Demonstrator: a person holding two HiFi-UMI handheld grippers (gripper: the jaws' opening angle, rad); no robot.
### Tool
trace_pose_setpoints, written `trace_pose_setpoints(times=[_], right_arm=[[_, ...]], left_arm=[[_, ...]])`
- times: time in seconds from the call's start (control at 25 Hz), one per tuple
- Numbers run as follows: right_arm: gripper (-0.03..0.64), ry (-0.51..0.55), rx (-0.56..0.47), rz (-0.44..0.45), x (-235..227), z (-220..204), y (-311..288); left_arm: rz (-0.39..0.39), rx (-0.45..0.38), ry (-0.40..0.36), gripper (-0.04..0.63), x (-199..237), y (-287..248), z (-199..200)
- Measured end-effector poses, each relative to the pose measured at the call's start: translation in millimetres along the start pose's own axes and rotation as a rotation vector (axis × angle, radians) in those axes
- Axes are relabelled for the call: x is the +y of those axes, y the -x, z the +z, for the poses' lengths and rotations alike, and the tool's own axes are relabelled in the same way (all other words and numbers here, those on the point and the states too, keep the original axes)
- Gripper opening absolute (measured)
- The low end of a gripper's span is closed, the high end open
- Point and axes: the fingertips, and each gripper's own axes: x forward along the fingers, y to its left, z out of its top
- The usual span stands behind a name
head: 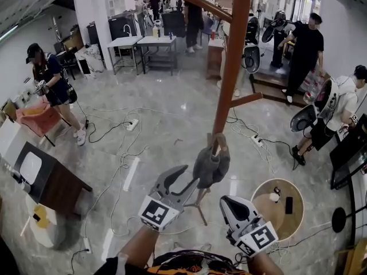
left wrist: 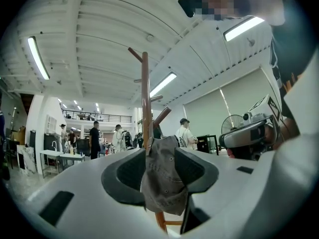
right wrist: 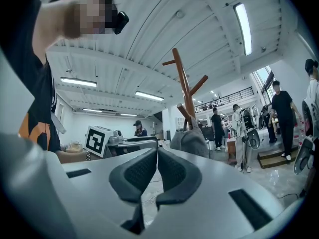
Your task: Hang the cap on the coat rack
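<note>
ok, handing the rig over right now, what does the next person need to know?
Left tool: open, pointing level at the cap. The cap sits in line between the jaws, but the pads are not pressing on it.
Right tool: shut and empty, beside the cap.
Cap: hangs low on the coat rack, off the floor.
Done: the cap looks hung and released.
Left: probably just draw both tools back and check that the cap holds.

Grey cap (head: 211, 165) on brown coat rack (head: 232, 67) peg
</note>
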Motion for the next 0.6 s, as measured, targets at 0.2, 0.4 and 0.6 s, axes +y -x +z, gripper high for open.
trace_pose_setpoints(times=[0.2,0.4,0.6], right_arm=[[0.021,0.0,0.002,0.004,-2,-1,-1],[0.021,0.0,0.001,0.009,4,-5,-6],[0.021,0.002,-0.002,0.013,4,-2,-3]], left_arm=[[-0.04,0.004,-0.015,0.195,-19,6,4],[-0.035,-0.019,0.008,0.186,-19,23,12],[-0.054,-0.015,0.008,0.165,-32,35,19]])
